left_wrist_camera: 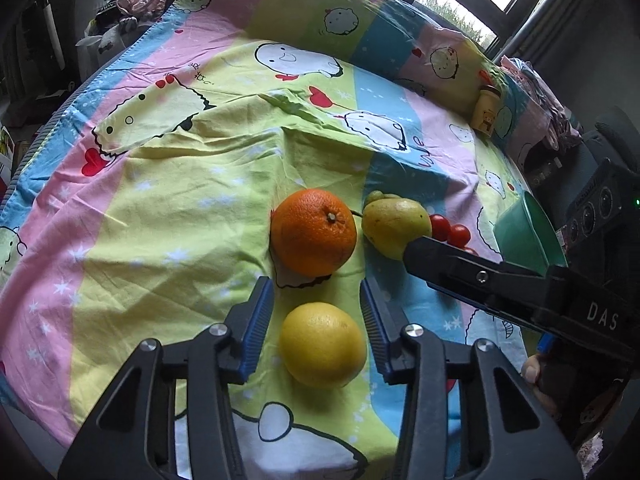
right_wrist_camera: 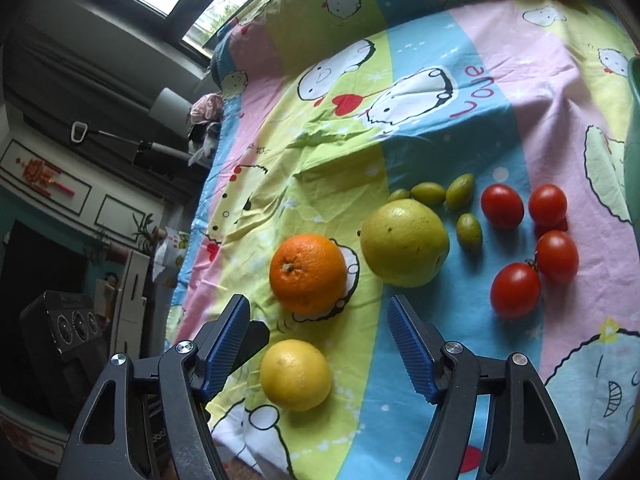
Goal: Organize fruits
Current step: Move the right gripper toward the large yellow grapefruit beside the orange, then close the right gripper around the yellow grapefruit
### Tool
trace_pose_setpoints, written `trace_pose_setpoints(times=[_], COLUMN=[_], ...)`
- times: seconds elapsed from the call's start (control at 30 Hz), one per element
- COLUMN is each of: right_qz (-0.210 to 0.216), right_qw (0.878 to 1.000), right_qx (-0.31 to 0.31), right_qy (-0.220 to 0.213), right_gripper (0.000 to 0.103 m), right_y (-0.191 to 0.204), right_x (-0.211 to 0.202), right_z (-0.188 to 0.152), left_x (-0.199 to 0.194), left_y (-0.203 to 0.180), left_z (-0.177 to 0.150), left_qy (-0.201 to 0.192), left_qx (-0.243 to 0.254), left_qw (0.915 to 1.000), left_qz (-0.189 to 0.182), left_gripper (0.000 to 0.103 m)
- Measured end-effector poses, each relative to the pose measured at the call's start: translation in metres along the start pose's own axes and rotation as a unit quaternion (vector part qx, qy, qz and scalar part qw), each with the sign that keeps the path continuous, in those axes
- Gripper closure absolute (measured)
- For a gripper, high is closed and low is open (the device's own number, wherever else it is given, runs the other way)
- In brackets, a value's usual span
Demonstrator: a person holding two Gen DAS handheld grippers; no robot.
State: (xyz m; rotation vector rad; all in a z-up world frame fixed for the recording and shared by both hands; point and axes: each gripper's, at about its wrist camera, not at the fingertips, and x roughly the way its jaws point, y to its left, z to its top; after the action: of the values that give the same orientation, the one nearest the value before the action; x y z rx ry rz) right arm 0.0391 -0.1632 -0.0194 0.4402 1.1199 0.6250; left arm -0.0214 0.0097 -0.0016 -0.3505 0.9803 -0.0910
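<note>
You have one orange [right_wrist_camera: 308, 274], one yellow citrus [right_wrist_camera: 296, 375], one green pear [right_wrist_camera: 404, 242], four red tomatoes [right_wrist_camera: 516, 290], four small green olives [right_wrist_camera: 469, 231], and one green bowl [left_wrist_camera: 528, 236].

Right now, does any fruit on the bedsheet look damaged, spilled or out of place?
Nothing stands out. The orange, yellow citrus, green pear, tomatoes and small green fruits lie whole on the sheet, grouped by kind.

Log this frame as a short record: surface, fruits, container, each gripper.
surface: cartoon-print bedsheet
fruits: round yellow citrus, orange, yellow-green pear-like fruit, four red tomatoes, four small green olive-like fruits
container: green plastic bin, at the right edge
left gripper: open, straddling the yellow citrus, pads not touching
right gripper: open, empty
</note>
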Motion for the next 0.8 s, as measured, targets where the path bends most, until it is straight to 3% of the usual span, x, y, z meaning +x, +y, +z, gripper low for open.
trace_pose_setpoints(times=[0.2,0.8], right_qz=[0.01,0.014], right_qw=[0.999,0.998], right_qx=[0.0,-0.009], right_qy=[0.033,0.069], right_gripper=[0.041,0.041], right_y=[0.007,0.005], right_x=[0.016,0.04], right_z=[-0.021,-0.031], left_x=[-0.004,0.001], left_y=[0.0,-0.001], left_z=[-0.019,-0.032], left_qy=[0.014,0.026], left_qx=[-0.004,-0.014], left_qw=[0.9999,0.9995], left_qz=[0.005,-0.008], left_gripper=[0.064,0.064])
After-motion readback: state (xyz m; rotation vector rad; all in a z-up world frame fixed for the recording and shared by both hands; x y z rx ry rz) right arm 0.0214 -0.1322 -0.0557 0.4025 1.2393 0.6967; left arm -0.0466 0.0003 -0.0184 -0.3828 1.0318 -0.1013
